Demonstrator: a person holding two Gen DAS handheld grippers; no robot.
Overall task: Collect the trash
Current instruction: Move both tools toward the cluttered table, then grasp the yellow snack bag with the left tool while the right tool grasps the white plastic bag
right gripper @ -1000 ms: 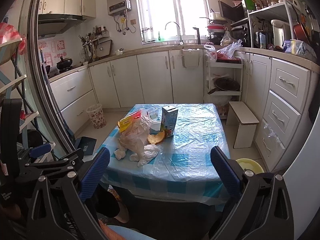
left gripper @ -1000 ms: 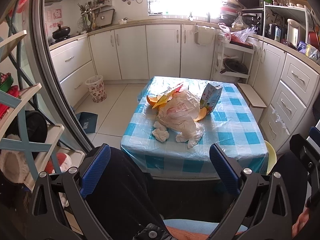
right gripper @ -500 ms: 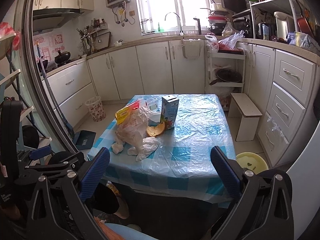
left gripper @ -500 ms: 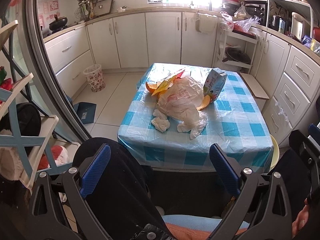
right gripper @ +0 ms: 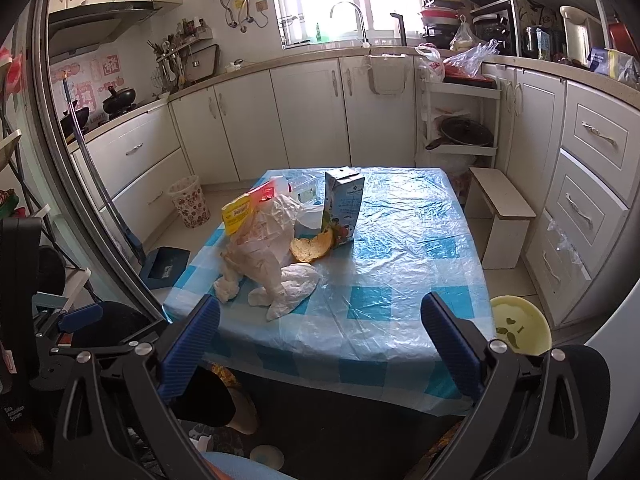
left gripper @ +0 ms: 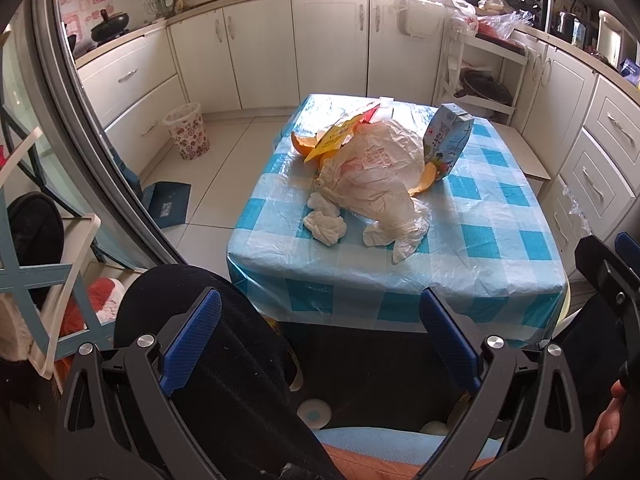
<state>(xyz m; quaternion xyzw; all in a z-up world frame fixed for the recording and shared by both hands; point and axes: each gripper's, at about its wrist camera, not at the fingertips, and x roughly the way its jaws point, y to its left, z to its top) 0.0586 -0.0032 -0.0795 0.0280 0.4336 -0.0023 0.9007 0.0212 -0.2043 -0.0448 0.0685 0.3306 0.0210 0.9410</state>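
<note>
Low and far to the left of your right claw, white print on the black device housing [right gripper: 16, 412] seems to read "Data Acquisition System". Ahead of the claw, the print on the milk carton [right gripper: 344, 208], the yellow packet [right gripper: 239, 213] and the plastic bag [left gripper: 376, 168] is too small to read.

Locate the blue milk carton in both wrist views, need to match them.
Left wrist: milk carton upper right of centre, tilted, at the right side of the plastic bag.
Right wrist: milk carton just above centre, upright, right of the plastic bag.
Shared landmark: the orange peel at the carton's base in both.
</note>
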